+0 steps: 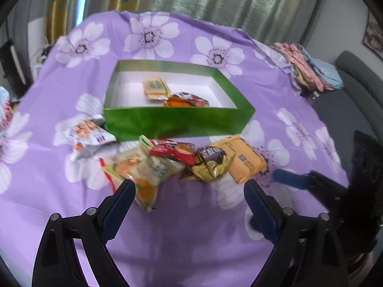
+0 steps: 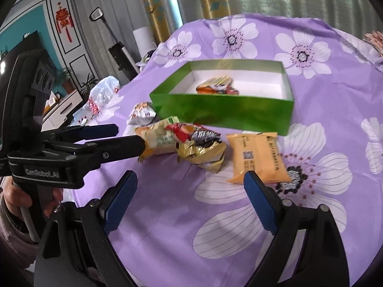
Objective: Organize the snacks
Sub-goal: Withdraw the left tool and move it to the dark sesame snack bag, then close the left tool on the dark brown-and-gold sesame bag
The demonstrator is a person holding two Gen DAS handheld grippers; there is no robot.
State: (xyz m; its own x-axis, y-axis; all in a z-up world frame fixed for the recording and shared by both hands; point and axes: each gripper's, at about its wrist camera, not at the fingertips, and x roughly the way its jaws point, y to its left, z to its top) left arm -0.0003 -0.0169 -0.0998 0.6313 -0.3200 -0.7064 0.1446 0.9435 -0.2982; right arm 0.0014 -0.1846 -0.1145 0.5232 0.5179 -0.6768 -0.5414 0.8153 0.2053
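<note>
Both grippers wide and empty, poised over the loose snacks in front of the box.

Left gripper (image 1: 189, 205) stands wide; the crinkly cream packet (image 1: 146, 172) lies just beyond its left finger. Right gripper (image 2: 190, 195) stands wide; the flat orange pack (image 2: 257, 157) touches its right fingertip. The gold foil wrapper (image 2: 203, 153) sits ahead, between both. The glossy green box (image 2: 222, 110), rigid and white-lined, lies beyond, two snacks inside. Advice: centre one packet between the pads, close on its body, not its sealed edge; soft film slips.
</note>
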